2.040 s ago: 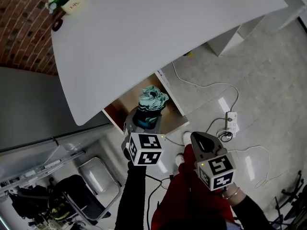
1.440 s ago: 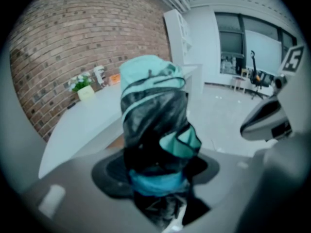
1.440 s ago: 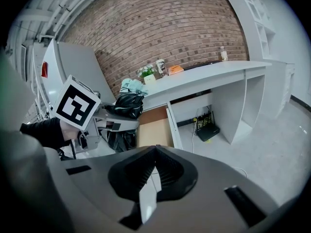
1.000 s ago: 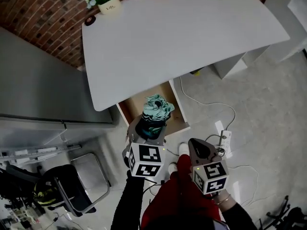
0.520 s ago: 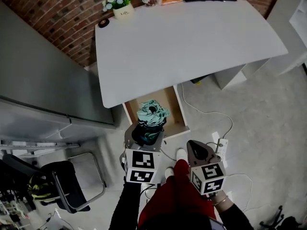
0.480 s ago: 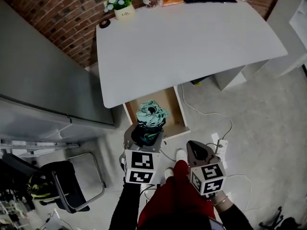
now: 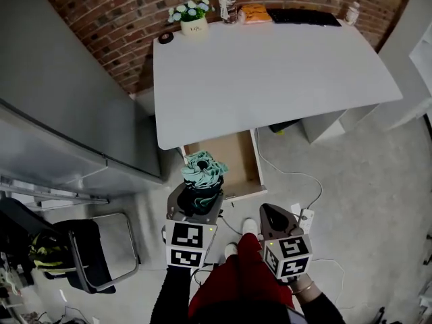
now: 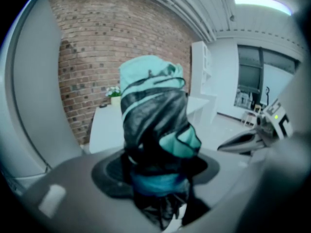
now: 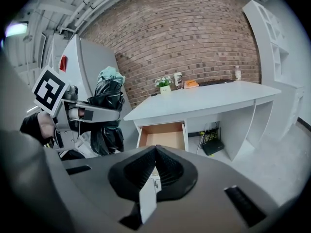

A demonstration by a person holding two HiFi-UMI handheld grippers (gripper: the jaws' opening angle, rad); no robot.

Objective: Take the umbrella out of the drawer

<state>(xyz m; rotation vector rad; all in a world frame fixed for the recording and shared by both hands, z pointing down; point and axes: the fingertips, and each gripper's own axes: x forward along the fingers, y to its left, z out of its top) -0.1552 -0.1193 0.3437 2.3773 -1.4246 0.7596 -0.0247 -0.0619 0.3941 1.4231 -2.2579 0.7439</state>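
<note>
A folded black and teal umbrella (image 7: 201,173) stands upright in my left gripper (image 7: 198,198), which is shut on its lower part; in the left gripper view the umbrella (image 8: 154,125) fills the space between the jaws of that gripper (image 8: 156,181). It hangs in front of the open wooden drawer (image 7: 237,159) under the white desk (image 7: 270,66), clear of the drawer front. My right gripper (image 7: 272,215) is beside it on the right, shut and empty. In the right gripper view, past the right gripper (image 9: 155,152), the drawer (image 9: 163,137) looks empty and the umbrella (image 9: 108,108) is at the left.
A flower pot (image 7: 194,20), a cup (image 7: 227,0), an orange packet (image 7: 256,12) and a keyboard (image 7: 304,17) line the desk's far edge by the brick wall. A grey cabinet (image 7: 61,113) stands left, a chair (image 7: 88,252) lower left. Cables and a power strip (image 7: 305,218) lie on the floor.
My left gripper has lifted the umbrella up and back from the drawer. The right gripper has risen a little beside it. The head view now takes in the whole desk.
</note>
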